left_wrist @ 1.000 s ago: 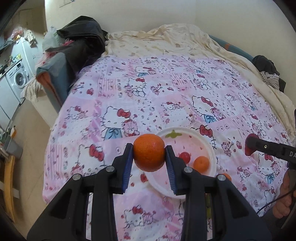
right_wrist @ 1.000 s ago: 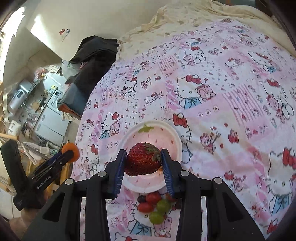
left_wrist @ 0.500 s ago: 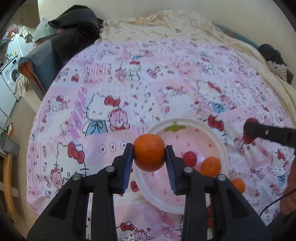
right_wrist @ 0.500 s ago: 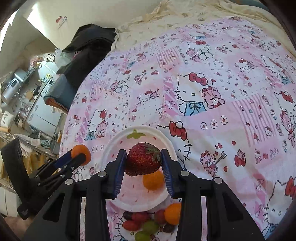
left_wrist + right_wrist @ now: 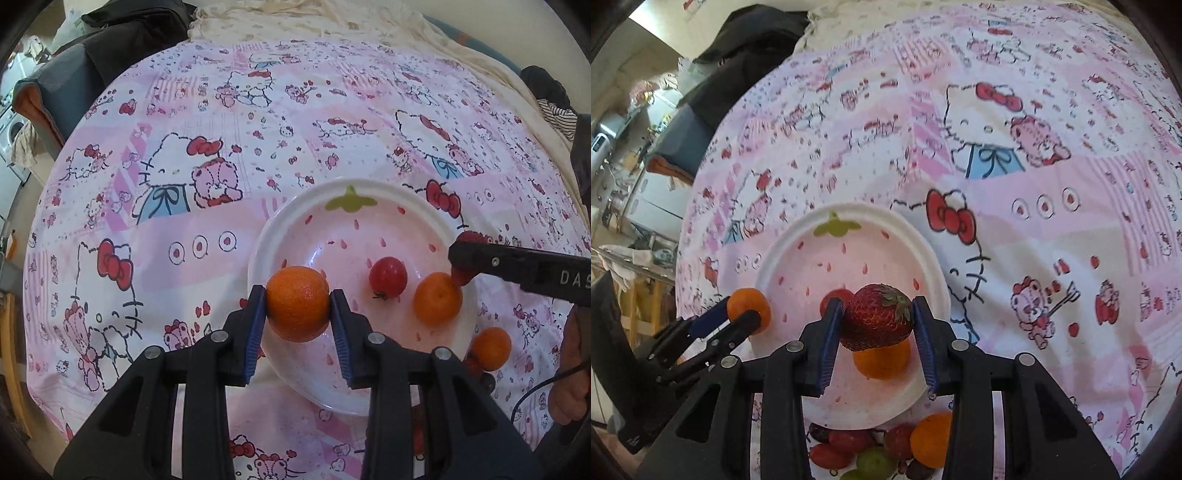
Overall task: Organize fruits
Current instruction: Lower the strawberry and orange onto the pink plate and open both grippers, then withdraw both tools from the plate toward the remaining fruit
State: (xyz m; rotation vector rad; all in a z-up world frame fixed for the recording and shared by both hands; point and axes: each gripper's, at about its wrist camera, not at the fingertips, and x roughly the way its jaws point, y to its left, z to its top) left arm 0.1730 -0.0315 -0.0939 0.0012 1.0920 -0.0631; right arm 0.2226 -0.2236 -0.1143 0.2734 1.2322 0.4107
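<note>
I see the plate (image 5: 258, 258) lying on the bed (image 5: 221, 147). My left tool (image 5: 298, 304) holds a mandarin (image 5: 297, 303) over the plate's left edge; my right tool (image 5: 877, 318) holds a strawberry (image 5: 877, 315) above its right half. In the plate, a cherry tomato (image 5: 388, 277) lies left of a second mandarin (image 5: 437, 298). A pile of fruit (image 5: 882, 448) lies on the bed just before the plate's near rim.

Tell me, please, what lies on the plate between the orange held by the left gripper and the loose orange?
A small red tomato sits between the held orange and the loose orange on the plate; the left wrist view shows it.
</note>
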